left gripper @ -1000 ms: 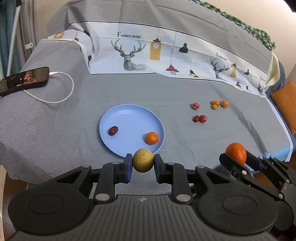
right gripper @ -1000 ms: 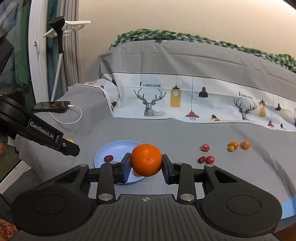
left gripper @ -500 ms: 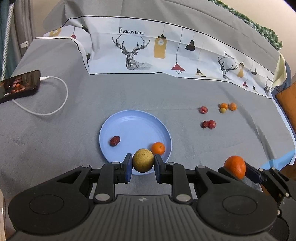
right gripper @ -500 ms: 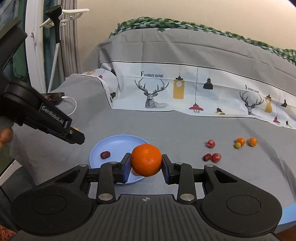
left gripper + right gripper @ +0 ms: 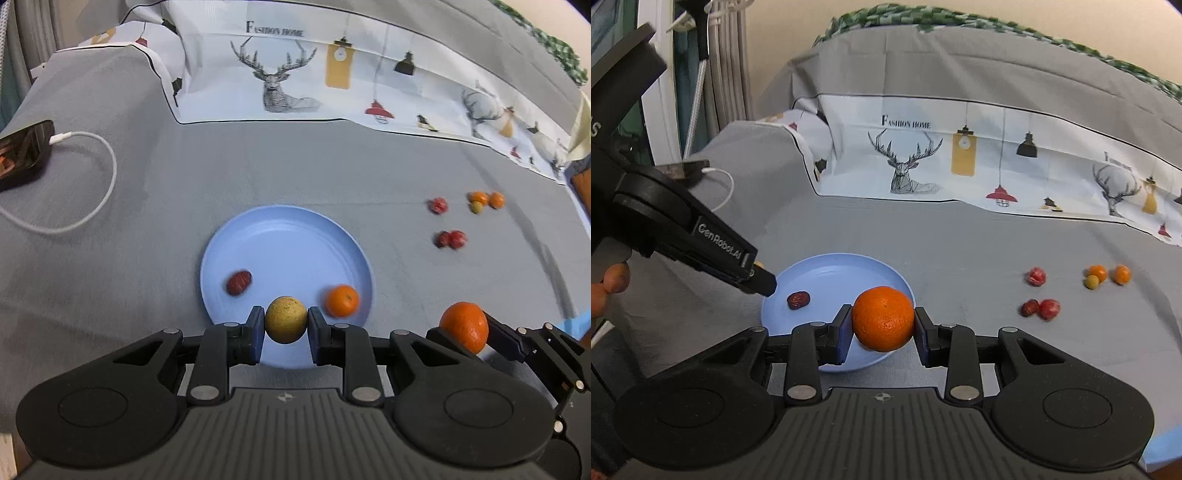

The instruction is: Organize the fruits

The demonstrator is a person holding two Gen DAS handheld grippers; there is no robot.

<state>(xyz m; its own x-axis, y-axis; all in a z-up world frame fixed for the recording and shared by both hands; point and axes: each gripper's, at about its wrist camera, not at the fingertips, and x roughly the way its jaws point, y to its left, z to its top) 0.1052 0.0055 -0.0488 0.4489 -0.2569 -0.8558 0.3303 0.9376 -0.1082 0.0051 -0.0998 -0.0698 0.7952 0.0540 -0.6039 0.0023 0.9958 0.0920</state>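
Observation:
A light blue plate lies on the grey cloth, with a dark red date and a small orange on it. My left gripper is shut on a yellow-green round fruit, held over the plate's near rim. My right gripper is shut on a large orange, just right of the plate's near edge. In the right wrist view the left gripper reaches in from the left over the plate.
Several small red and orange fruits lie on the cloth to the right of the plate. A phone with a white cable lies at the far left. A printed deer cloth hangs behind.
Both grippers have moved forward and down toward the plate, each still holding its fruit. The plate now looks larger and sits right under the left gripper's fingertips.

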